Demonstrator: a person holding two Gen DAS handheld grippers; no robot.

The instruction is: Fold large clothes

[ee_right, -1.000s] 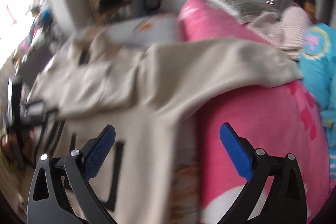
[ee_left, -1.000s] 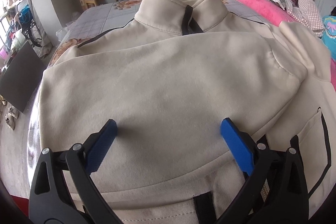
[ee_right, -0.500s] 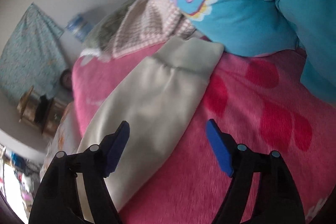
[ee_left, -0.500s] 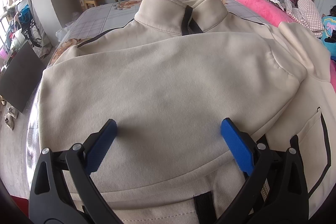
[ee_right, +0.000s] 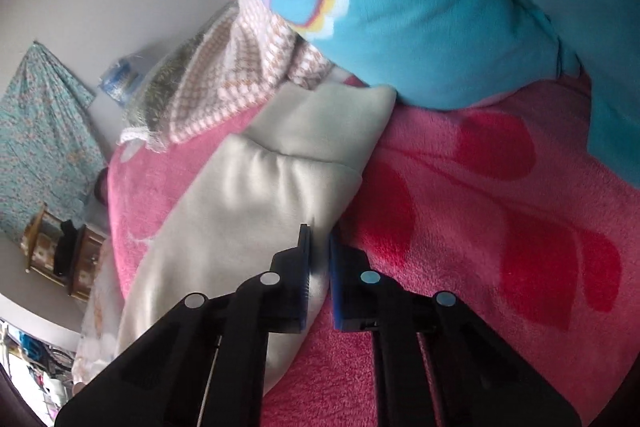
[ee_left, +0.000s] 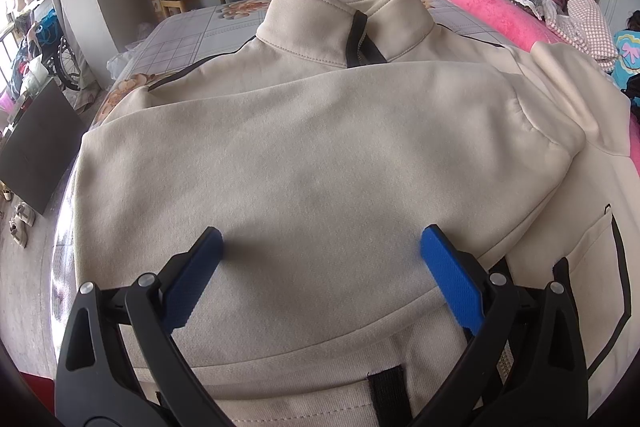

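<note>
A cream jacket (ee_left: 320,155) with a stand-up collar and dark trim lies spread over a bed (ee_left: 192,31), one sleeve (ee_left: 360,99) already folded across its chest, the other sleeve (ee_right: 240,211) trailing off sideways onto a pink blanket (ee_right: 460,227). The left claw (ee_left: 320,247) rests with its blue pads wide apart on the lower front of the jacket, gripping nothing. The right claw (ee_right: 318,259) is drawn together on the long edge of the trailing sleeve, a little short of the cuff (ee_right: 332,123), with a thin ridge of cloth caught between the pads. The fabric looks thick, soft and fleecy: probably light for its bulk, limp, not slippery, and likely to sag and drag along the plush blanket instead of holding a shape. A pinch near the cuff suits carrying the sleeve over the body; the hem and shoulders look like the sound places for later folds. How deep the cloth sits in the right claw is hard to judge, since the pads hide it. The cuff's far end runs under a blue garment (ee_right: 440,7) worn by someone on the bed, so whether it lies free cannot be told. The jacket's hem is cut off by the left claw's frame.
</note>
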